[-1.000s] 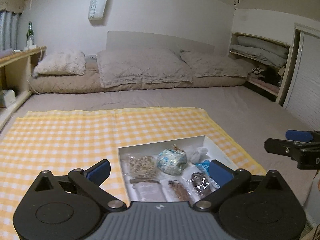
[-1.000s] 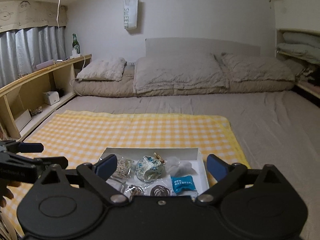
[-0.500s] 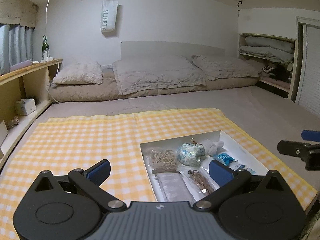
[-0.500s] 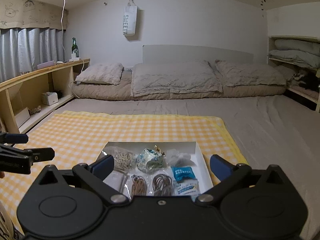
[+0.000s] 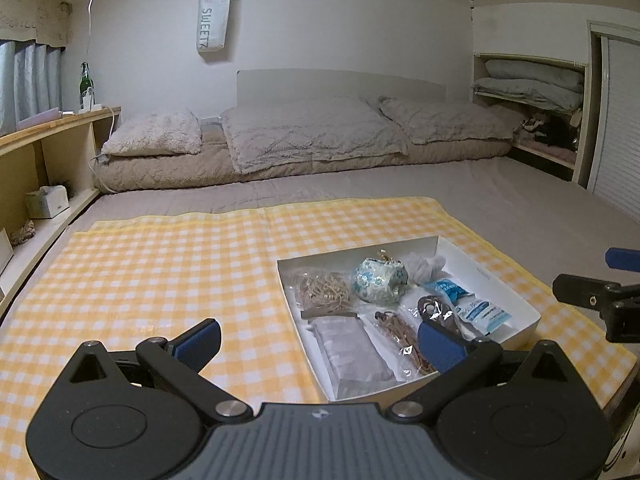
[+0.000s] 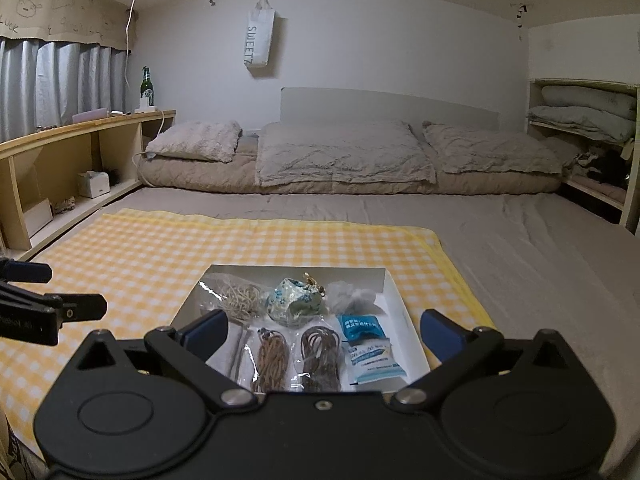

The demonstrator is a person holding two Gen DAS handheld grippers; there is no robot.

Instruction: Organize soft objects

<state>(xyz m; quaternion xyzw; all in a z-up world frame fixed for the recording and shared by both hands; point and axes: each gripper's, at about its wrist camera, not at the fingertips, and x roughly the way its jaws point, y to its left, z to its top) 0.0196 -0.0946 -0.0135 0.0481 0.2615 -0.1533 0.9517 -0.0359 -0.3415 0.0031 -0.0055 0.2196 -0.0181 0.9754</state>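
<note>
Room: a bedroom; shelf [image 6: 80, 128] with bottle [image 6: 146, 82] on the left, pillows [image 6: 340, 156] along the far wall, bag [image 6: 259, 38] hung above.
Surface: a yellow checked cloth [image 5: 152, 272] spread on a grey bed [image 6: 540, 256].
Left gripper [image 5: 318, 338]: jaws wide, empty, held above the cloth with the tray at its right finger.
Tray [image 6: 394, 294]: white, on the cloth's right part; holds rubber bands [image 6: 240, 295], a floral pouch [image 6: 294, 304], cords [image 6: 320, 354] and blue packets [image 6: 362, 328].
Right gripper [image 6: 322, 332]: jaws wide, empty, held directly over the tray's near edge.
</note>
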